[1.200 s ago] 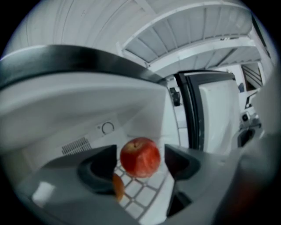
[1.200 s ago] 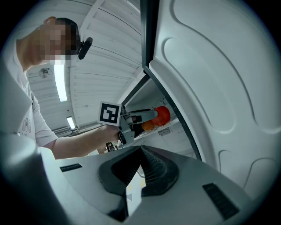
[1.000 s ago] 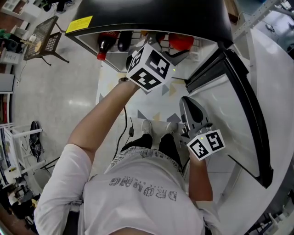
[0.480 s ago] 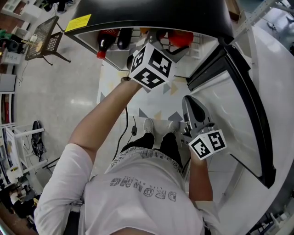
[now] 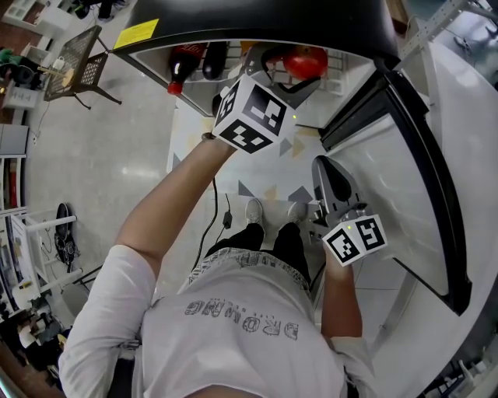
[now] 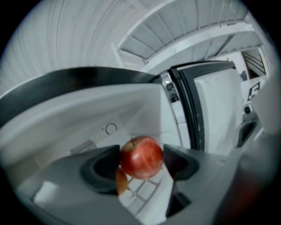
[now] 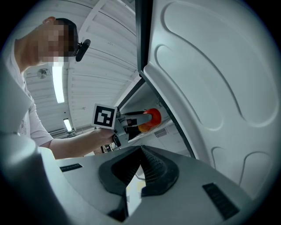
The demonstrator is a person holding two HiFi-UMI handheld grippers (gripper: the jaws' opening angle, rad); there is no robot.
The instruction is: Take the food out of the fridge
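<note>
Yep, holding apple (image 6: 141, 156) dead centre in left gripper (image 6: 141, 163), over shelf's (image 6: 145, 196) near edge, door (image 5: 405, 179) wide open right; right gripper (image 7: 139, 174) closed, empty.

Your left gripper (image 5: 292, 70), clamping the round red apple (image 6: 141, 157), is working in the mouth of the black-topped white fridge (image 5: 257, 23). Dark plastic bottles (image 5: 187, 66) are crowding it at 9 o'clock, and a small orange fruit (image 6: 120, 182) is sitting just behind the apple. The open white fridge door (image 5: 389, 179) is walling off 3 o'clock, with your closed right gripper (image 5: 325, 175) hanging beside it. Toward 6 o'clock, room is lying open.
</note>
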